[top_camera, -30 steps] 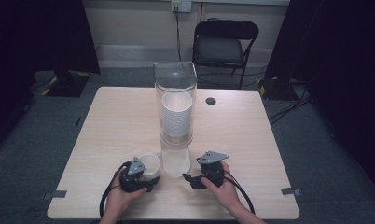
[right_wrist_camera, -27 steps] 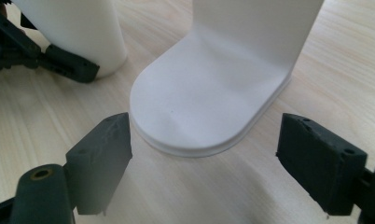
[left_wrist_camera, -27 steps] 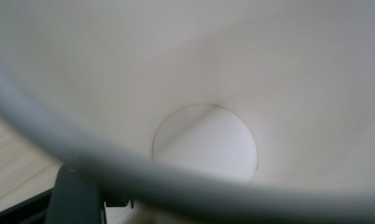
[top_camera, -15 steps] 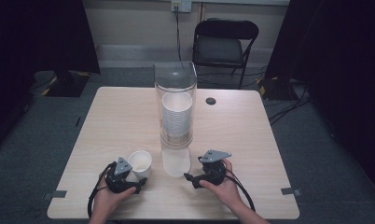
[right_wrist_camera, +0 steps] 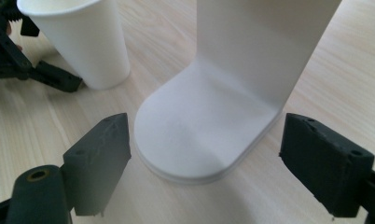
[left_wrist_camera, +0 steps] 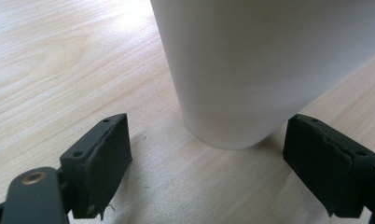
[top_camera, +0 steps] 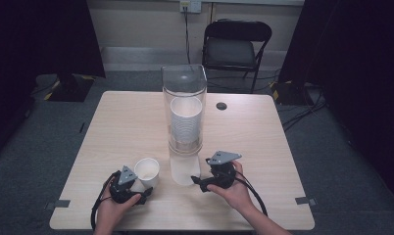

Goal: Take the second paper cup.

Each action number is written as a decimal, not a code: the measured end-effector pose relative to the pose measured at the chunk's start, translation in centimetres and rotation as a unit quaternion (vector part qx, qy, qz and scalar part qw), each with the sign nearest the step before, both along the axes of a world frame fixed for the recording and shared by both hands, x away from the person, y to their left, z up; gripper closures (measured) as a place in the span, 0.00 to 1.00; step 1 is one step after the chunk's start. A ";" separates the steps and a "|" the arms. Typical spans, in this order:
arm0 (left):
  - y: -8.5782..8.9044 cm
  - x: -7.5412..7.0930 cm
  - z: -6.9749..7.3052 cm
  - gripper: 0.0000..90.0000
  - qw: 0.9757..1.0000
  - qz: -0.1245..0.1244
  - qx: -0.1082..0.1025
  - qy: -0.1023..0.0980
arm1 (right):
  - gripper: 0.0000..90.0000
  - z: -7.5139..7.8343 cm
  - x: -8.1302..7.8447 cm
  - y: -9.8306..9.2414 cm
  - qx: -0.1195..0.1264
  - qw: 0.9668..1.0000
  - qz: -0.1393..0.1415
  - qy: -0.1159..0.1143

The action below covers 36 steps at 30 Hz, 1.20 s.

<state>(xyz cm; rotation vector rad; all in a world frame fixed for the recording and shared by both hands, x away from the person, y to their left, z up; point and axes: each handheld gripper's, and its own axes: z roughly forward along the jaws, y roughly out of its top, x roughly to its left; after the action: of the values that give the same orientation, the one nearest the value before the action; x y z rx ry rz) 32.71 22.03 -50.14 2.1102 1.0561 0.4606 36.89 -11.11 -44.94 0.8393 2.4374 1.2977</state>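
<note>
The left gripper (top_camera: 136, 192) has just spread its jaws, which stand released either side of the paper cup (top_camera: 147, 171), upright near the bench's (top_camera: 116, 122) front edge. The right gripper (top_camera: 201, 182) gapes around the cup dispenser's (top_camera: 184, 117) white base (right_wrist_camera: 195, 140), likely steadying it; the dispenser blocks the middle.

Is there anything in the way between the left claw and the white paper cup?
No. The left claw is open, having just let go, and the paper cup stands upright on the table right in front of it, with bare wood between pads and cup.
</note>
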 end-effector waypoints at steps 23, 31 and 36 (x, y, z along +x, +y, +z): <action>-0.1 0.0 0.0 0.16 1.000 0.003 -0.005 0.001 | 0.22 3.4 1.9 2.8 0.068 0.997 -0.003 -0.038; -0.1 0.0 0.0 0.16 1.000 0.003 -0.005 0.001 | 0.29 3.5 2.4 4.0 0.105 0.994 -0.014 -0.040; -0.1 0.0 0.0 0.16 1.000 0.003 -0.004 0.000 | 0.36 3.4 2.6 4.4 0.107 0.992 -0.024 -0.056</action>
<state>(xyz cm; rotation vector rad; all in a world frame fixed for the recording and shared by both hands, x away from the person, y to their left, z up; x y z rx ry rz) 32.69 21.97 -50.19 2.1008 1.0627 0.4581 39.52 -6.73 -41.55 0.8475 2.2067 1.5640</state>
